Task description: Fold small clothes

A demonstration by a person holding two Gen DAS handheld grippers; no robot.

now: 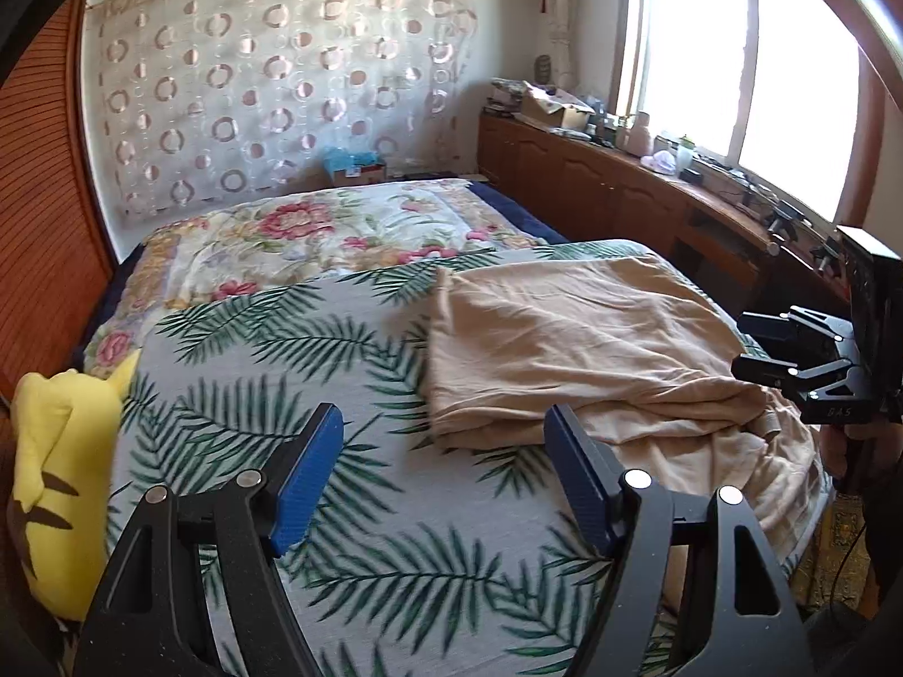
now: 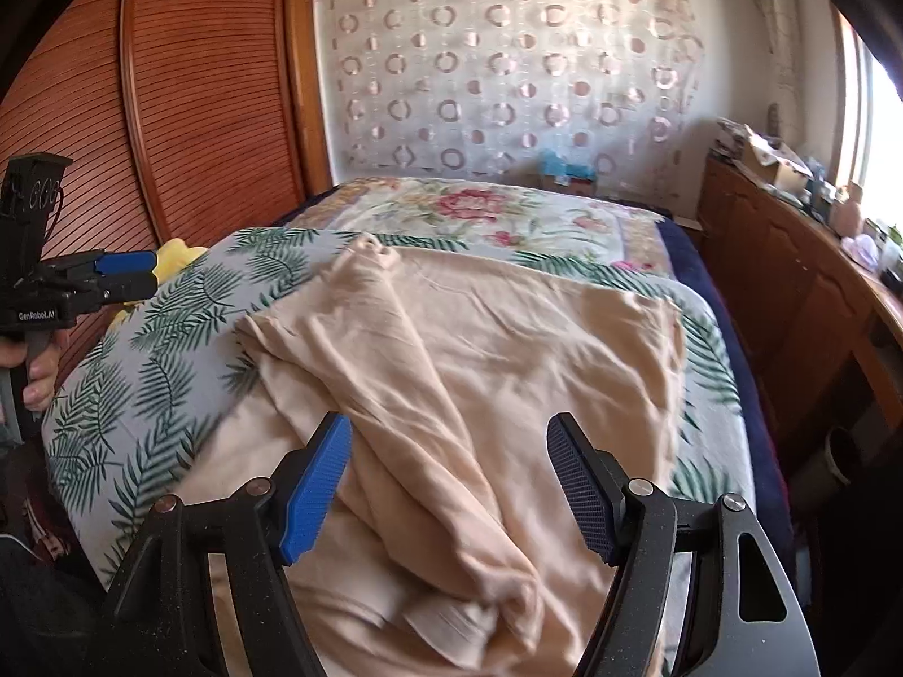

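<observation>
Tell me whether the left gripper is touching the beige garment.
Apart. In the left wrist view the left gripper hangs open over bare palm-leaf bedspread, with the beige garment lying beyond its fingertips and nothing between the pads.

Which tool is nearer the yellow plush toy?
Left. The left tool hangs over the palm-print cover right beside the yellow plush toy; the right tool is over the beige garment, further from the toy.

Sunlit window (image 1: 750,56), circle-patterned curtain (image 1: 271,84), wooden cabinets (image 1: 592,186)
</observation>
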